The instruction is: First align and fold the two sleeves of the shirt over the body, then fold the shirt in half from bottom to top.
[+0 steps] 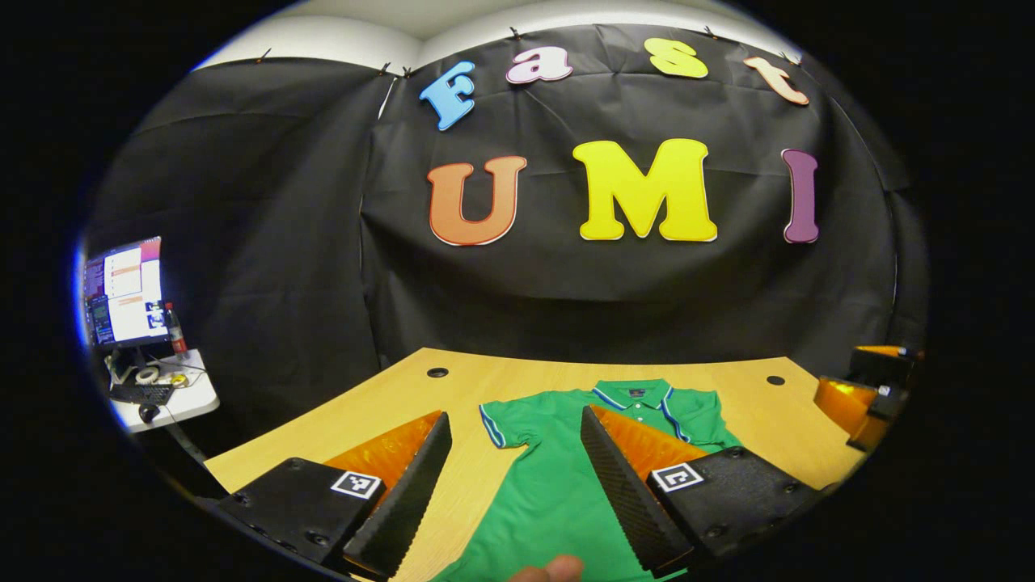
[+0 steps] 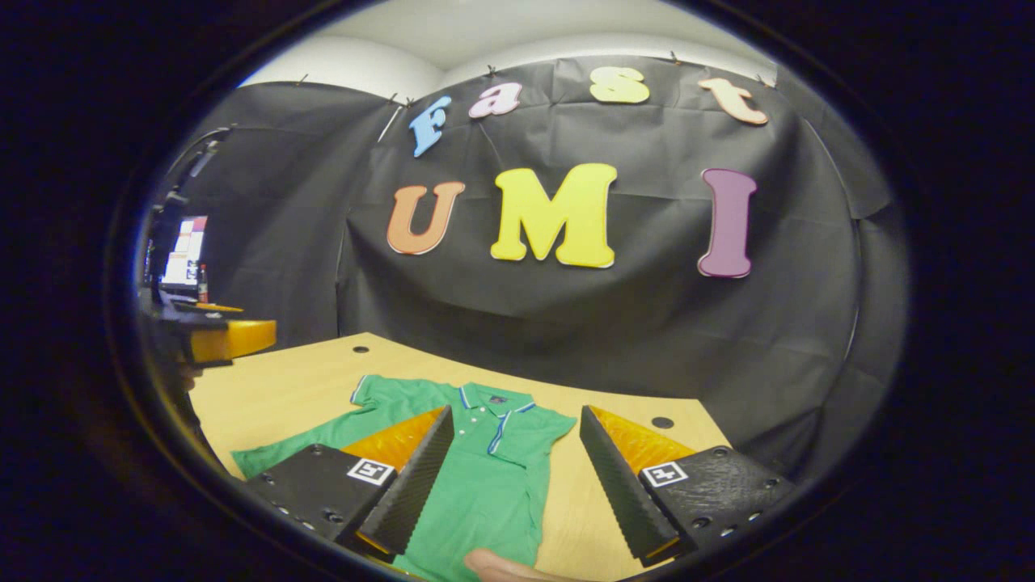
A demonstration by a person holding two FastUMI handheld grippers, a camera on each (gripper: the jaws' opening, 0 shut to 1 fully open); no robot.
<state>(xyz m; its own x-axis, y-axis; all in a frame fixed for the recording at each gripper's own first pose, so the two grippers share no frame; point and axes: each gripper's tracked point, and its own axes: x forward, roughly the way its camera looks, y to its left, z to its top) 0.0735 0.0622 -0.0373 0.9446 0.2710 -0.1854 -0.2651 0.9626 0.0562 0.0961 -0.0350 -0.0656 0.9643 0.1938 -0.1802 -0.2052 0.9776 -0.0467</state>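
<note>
two grippers, each with jaws spread wide and nothing held between them

left gripper, left gripper view: fingers apart above the near part of the table; a fingertip of the holding hand shows at the bottom edge, over green cloth

right gripper, right gripper view: fingers apart likewise; part of a hand at the bottom edge. in the left gripper view the right gripper's body appears at the far right rim of the table; in the right gripper view the left gripper appears at the left, raised over the table's left side

shirt: one green polo, lying flat on the table, collar toward the booth wall, hem toward the grippers; striped trim on collar and sleeve cuffs; short dark placket with buttons

left sleeve: spread out to the side, unfolded, lying between the left gripper's fingers in that view

right sleeve: spread out on the wood, unfolded, between the right gripper's fingers in that view

table: light wood top, two round dark cable holes near the far edge, one each side of the shirt

far left, beyond the table: small white side desk with a lit monitor, a bottle and cables
</note>
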